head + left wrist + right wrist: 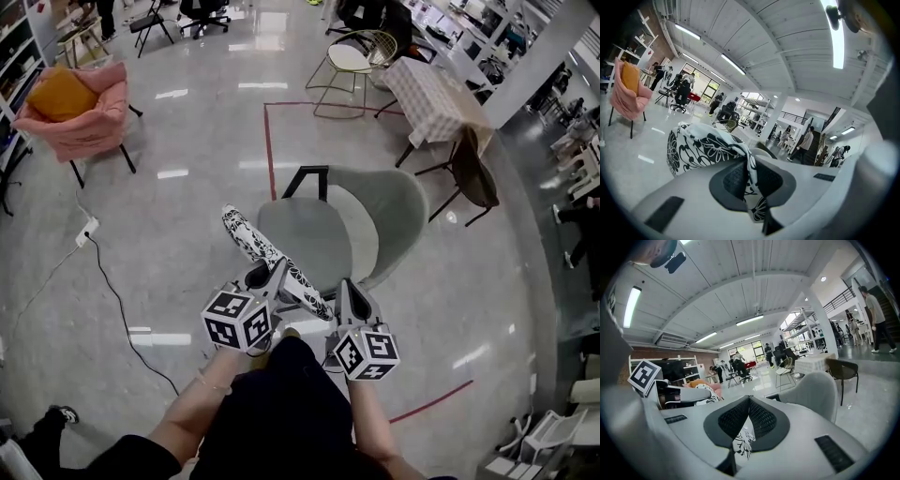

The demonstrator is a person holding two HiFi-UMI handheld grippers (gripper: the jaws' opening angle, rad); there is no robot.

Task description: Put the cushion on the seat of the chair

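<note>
Two grippers: left gripper [269,277] and right gripper [349,296], both clenched on the near edge of one black-and-white cushion [251,240]. Cushion held aloft, tilted, at the front-left edge of the seat of the grey chair [386,212].

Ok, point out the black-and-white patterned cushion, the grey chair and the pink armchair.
black-and-white patterned cushion [247,237], head view, upper end
grey shell chair [302,240], head view, bare seat
pink armchair [86,139], head view, front edge
</note>
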